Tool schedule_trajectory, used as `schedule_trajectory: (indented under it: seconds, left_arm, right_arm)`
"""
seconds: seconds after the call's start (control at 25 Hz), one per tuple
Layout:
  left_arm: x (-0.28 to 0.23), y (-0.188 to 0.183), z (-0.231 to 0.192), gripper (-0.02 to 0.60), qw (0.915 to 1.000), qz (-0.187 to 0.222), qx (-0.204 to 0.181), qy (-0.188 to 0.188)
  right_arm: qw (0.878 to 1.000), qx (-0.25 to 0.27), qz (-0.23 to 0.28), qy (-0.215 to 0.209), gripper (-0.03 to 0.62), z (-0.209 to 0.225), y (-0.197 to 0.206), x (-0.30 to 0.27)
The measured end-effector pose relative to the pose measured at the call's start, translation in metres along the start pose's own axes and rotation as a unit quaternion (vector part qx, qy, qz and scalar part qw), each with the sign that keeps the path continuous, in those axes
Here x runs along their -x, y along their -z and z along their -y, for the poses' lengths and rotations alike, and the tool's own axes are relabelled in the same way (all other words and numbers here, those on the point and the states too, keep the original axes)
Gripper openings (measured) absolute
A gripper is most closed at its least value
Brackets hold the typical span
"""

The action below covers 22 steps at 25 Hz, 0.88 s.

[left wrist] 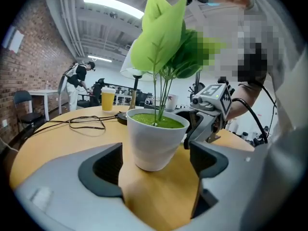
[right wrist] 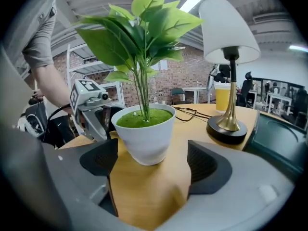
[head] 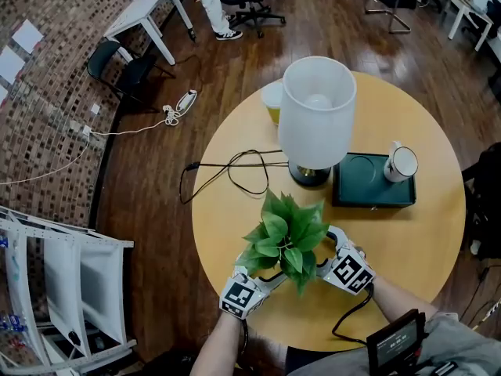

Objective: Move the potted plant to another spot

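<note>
Left gripper (left wrist: 155, 167) is released, its pads spread wide on either side of the potted plant (left wrist: 155, 137) and clear of the pot. Right gripper (right wrist: 151, 165) is the same. The potted plant stands upright near the 6 o'clock edge of the round table (head: 427, 237). A lamp (head: 316, 114) is at the plant's 12 o'clock. A green tray (head: 356, 193) with a mug (head: 401, 163) is at its 2 o'clock.
</note>
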<state>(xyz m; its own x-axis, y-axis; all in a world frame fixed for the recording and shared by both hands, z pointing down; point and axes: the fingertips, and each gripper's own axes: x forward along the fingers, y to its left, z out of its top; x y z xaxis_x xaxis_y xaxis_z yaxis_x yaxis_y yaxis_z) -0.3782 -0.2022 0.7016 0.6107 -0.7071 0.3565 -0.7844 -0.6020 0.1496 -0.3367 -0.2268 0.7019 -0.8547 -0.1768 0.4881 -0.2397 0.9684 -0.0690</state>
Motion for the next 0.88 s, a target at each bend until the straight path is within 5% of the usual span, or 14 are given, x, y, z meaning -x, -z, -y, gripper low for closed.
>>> schedule_trajectory:
  seconds: [0.24,0.36,0.88]
  left_arm:
    - [-0.007,-0.005,-0.003,0.445,0.9987,-0.018,-0.031,0.035]
    - [-0.007,-0.007,-0.003,0.382,0.9985,-0.018,-0.032,0.04]
    - [-0.005,-0.019,0.009,0.376,0.9982,-0.022,-0.035,0.043]
  right_arm:
    - [0.999,0.047,0.0,-0.024,0.45,0.0,-0.006,-0.005]
    - [0.998,0.059,0.004,-0.035,0.361,-0.004,-0.01,-0.008]
    - [0.998,0.066,0.0,-0.022,0.351,-0.008,-0.016,0.009]
